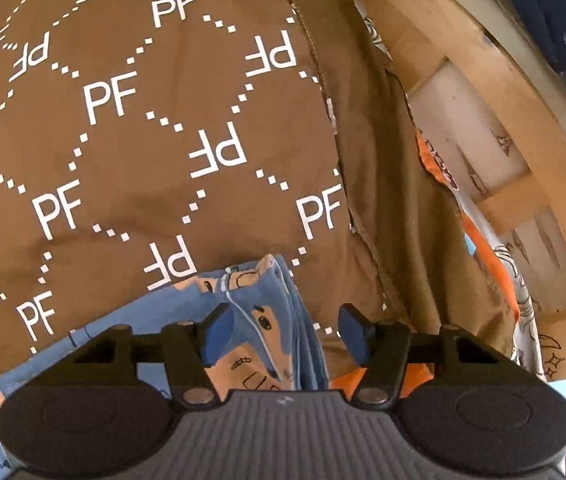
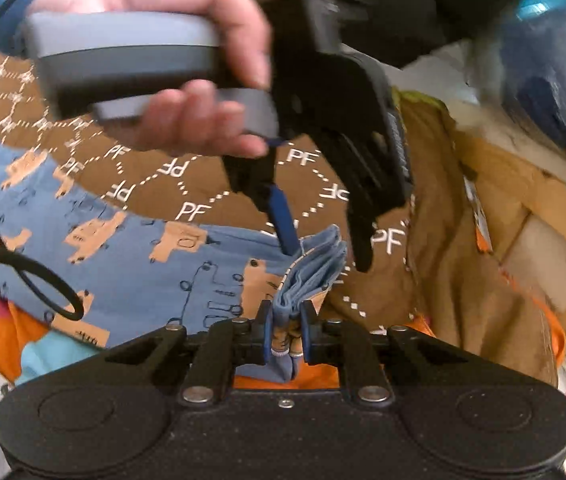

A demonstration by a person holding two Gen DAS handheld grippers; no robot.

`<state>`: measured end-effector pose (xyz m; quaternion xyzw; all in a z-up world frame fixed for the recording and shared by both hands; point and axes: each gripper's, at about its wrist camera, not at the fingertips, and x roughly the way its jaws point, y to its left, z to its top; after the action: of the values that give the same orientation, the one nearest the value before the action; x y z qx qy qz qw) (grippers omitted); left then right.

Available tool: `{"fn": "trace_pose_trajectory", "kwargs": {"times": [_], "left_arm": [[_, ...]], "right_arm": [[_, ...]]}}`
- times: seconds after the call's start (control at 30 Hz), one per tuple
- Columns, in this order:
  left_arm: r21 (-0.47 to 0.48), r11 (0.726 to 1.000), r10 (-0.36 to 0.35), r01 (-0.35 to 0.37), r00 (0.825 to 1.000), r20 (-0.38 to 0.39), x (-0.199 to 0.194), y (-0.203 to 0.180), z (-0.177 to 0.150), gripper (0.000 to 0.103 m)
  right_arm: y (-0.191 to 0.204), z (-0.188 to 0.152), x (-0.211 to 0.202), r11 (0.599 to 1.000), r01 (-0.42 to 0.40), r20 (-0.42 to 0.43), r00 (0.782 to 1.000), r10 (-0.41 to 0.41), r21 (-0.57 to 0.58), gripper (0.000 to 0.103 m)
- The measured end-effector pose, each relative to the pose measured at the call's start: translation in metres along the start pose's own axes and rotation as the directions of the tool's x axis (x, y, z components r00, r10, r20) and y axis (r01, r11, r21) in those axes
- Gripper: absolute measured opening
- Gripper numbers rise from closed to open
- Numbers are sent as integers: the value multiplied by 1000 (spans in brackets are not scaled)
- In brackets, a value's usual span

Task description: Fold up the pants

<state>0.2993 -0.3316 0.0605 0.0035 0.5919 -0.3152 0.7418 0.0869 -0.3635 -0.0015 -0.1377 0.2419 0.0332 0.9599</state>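
The blue pants (image 2: pixel 131 264) with tan bear prints lie on a brown "PF" patterned cover (image 1: pixel 143 128). My right gripper (image 2: pixel 286 330) is shut on the bunched waistband corner of the pants (image 2: pixel 311 268). My left gripper (image 1: pixel 285 330) is open, its blue pads either side of the same layered corner (image 1: pixel 267 312), a drawstring between them. In the right wrist view the left gripper (image 2: pixel 325 248) hangs open just above that corner, held by a hand (image 2: pixel 187 80).
A wooden bed frame (image 1: pixel 495 80) with white panels runs along the right. Orange patterned bedding (image 1: pixel 483 248) shows at the cover's edge. A black cable (image 2: pixel 35 276) loops over the pants on the left.
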Motion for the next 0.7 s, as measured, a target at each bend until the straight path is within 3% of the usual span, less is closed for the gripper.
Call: {"fn": "trace_pose_trajectory", "kwargs": {"times": [0.1, 0.17, 0.23, 0.37, 0.43, 0.53, 0.6, 0.7], "left_arm": [[-6, 1000, 14, -14, 1000, 1, 4, 3, 2, 60], [-8, 1000, 18, -17, 1000, 6, 3, 7, -1, 21], [-12, 1000, 9, -9, 1000, 15, 4, 10, -2, 15], [-38, 999, -32, 34, 999, 44, -8, 19, -8, 12], [-58, 997, -51, 54, 997, 49, -12, 26, -11, 11], [-92, 992, -76, 81, 995, 57, -18, 35, -16, 11], [-120, 988, -93, 101, 993, 66, -24, 42, -19, 10], [-136, 983, -108, 120, 990, 95, -40, 53, -28, 10]], "right_arm": [[7, 1, -2, 999, -7, 7, 1000, 7, -45, 14], [10, 2, -2, 998, -11, 8, 1000, 12, -62, 14], [10, 3, -1, 998, -13, 2, 1000, 13, -58, 15], [6, 0, 1, 999, 10, -4, 1000, -11, -50, 43], [6, -1, 4, 999, 6, -7, 1000, -7, -45, 49], [7, -2, 7, 999, -9, -3, 1000, 9, -48, 47], [8, -1, 6, 999, -29, 16, 999, 30, -43, 21], [14, 3, -1, 997, -60, 57, 996, 62, -51, 17]]}}
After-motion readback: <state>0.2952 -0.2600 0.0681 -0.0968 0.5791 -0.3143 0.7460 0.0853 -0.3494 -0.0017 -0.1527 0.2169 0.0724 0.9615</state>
